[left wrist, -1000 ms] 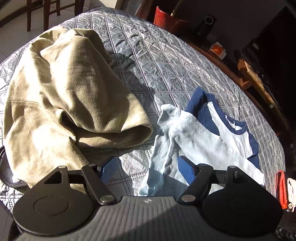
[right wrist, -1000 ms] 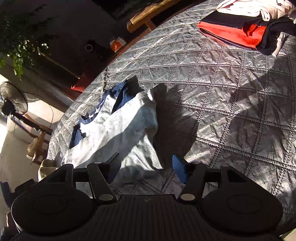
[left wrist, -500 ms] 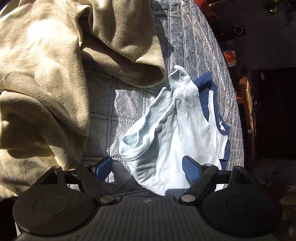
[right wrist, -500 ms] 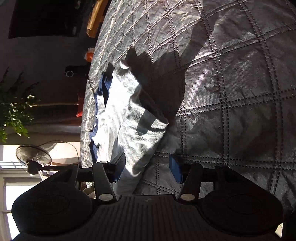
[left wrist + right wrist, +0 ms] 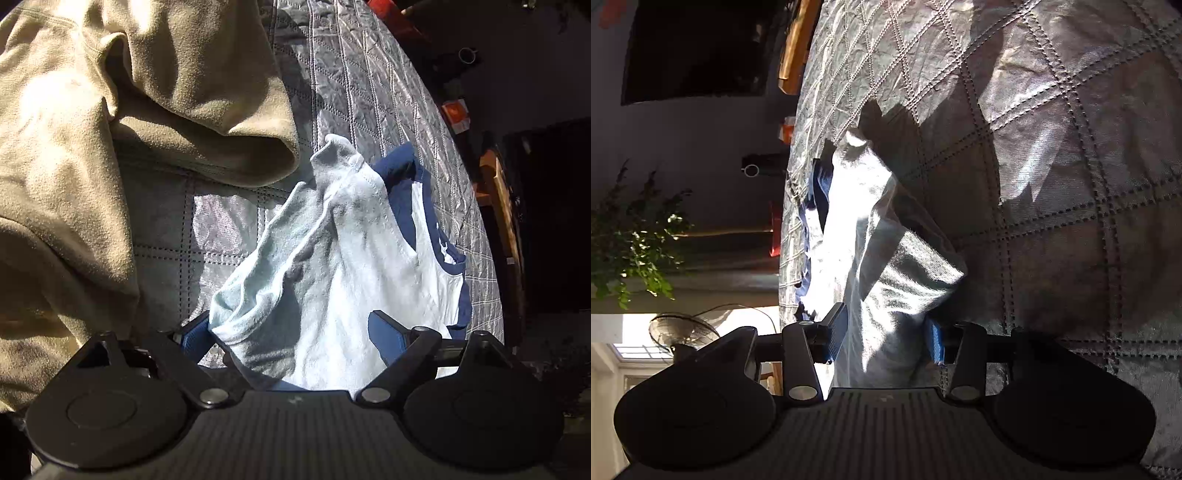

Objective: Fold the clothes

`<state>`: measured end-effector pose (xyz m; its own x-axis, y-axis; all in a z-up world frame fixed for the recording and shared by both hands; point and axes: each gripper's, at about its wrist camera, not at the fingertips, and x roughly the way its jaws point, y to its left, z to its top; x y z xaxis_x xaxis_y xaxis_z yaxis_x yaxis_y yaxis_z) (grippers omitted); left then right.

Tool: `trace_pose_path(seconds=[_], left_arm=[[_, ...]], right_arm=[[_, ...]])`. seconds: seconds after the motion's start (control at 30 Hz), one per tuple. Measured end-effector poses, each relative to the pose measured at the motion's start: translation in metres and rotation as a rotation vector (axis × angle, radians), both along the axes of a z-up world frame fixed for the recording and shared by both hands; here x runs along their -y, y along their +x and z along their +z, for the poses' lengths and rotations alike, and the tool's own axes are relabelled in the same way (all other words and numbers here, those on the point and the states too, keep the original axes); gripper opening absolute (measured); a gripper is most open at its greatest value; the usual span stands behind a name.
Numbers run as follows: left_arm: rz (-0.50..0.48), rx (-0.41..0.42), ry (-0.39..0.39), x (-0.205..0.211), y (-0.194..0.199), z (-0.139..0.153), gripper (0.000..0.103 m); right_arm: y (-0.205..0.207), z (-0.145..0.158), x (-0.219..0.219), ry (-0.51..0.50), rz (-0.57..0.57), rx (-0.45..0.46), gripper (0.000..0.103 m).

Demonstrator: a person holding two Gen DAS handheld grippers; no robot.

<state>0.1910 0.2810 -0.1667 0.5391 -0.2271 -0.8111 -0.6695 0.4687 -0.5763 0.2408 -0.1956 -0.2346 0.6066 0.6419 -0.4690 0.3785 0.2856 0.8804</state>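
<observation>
The white T-shirt [image 5: 343, 280] with navy trim is straddled by both closing grippers, left gripper [image 5: 291, 332] and right gripper [image 5: 884, 338], unpinched, beside a beige fleece [image 5: 110, 147].

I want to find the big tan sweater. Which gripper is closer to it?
Left. The left gripper sits right beside the tan sweater, though its open jaws straddle the white shirt. The right gripper is closing around the shirt; no sweater shows in its view.

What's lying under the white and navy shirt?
The white and navy shirt lies on the grey quilted cover. Whatever is beneath its middle is hidden by the fabric.
</observation>
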Motion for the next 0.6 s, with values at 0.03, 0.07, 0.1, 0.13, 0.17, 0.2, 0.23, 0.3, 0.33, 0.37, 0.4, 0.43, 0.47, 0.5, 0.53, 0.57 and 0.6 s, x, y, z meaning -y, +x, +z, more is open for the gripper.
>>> trace_pose_path(seconds=[0.03,0.07,0.1,0.13,0.17,0.2,0.23,0.3,0.33,0.37,0.4,0.43,0.47,0.5,0.53,0.57,0.6], left_arm=[[-0.01,-0.002,0.014,0.002,0.002,0.001,0.069],[-0.02,-0.004,0.028,0.005,0.005,0.002,0.069],[-0.029,-0.006,0.042,0.007,0.007,0.003,0.067],[-0.034,-0.008,0.059,0.01,0.008,0.004,0.065],[-0.03,-0.011,0.067,0.01,0.007,0.004,0.061],[-0.022,-0.015,0.068,0.009,0.006,0.004,0.05],[-0.014,-0.019,0.068,0.009,0.005,0.004,0.044],[0.003,-0.025,0.064,0.006,0.001,0.002,0.033],[0.012,-0.028,0.056,0.004,-0.001,0.0,0.024],[0.02,-0.031,0.049,0.001,-0.003,-0.002,0.02],[0.027,-0.032,0.044,0.0,-0.004,-0.004,0.018],[0.028,-0.032,0.043,-0.001,-0.005,-0.005,0.017],[0.025,-0.033,0.046,-0.001,-0.005,-0.005,0.016],[0.021,-0.033,0.049,-0.001,-0.004,-0.005,0.014],[0.018,-0.034,0.052,0.0,-0.004,-0.006,0.01],[0.018,-0.035,0.054,0.001,-0.004,-0.006,0.01],[0.021,-0.034,0.056,0.002,-0.004,-0.006,0.009]], right_arm=[[0.001,0.0,-0.001,0.001,-0.005,0.002,0.051],[0.002,0.0,-0.001,0.001,-0.01,0.003,0.051],[0.003,0.001,-0.002,0.001,-0.015,0.003,0.051],[0.004,0.001,-0.003,0.001,-0.02,0.004,0.051],[0.004,0.001,-0.003,0.009,-0.03,0.001,0.051],[0.002,0.0,-0.001,0.02,-0.044,-0.001,0.051],[0.001,-0.001,0.0,0.03,-0.059,-0.004,0.051],[-0.002,0.002,0.003,0.007,-0.092,-0.006,0.05],[-0.004,0.003,0.004,-0.005,-0.099,0.0,0.05],[-0.006,0.003,0.005,-0.017,-0.103,0.008,0.05],[-0.007,0.003,0.006,-0.029,-0.107,0.015,0.05],[-0.006,0.003,0.005,-0.039,-0.11,0.022,0.05],[-0.004,0.004,0.004,-0.045,-0.113,0.026,0.051],[-0.001,0.005,0.003,-0.05,-0.114,0.03,0.051],[0.002,0.005,0.001,-0.056,-0.115,0.034,0.049],[0.005,0.004,0.0,-0.063,-0.111,0.032,0.048],[0.007,0.004,-0.001,-0.071,-0.105,0.03,0.036]])
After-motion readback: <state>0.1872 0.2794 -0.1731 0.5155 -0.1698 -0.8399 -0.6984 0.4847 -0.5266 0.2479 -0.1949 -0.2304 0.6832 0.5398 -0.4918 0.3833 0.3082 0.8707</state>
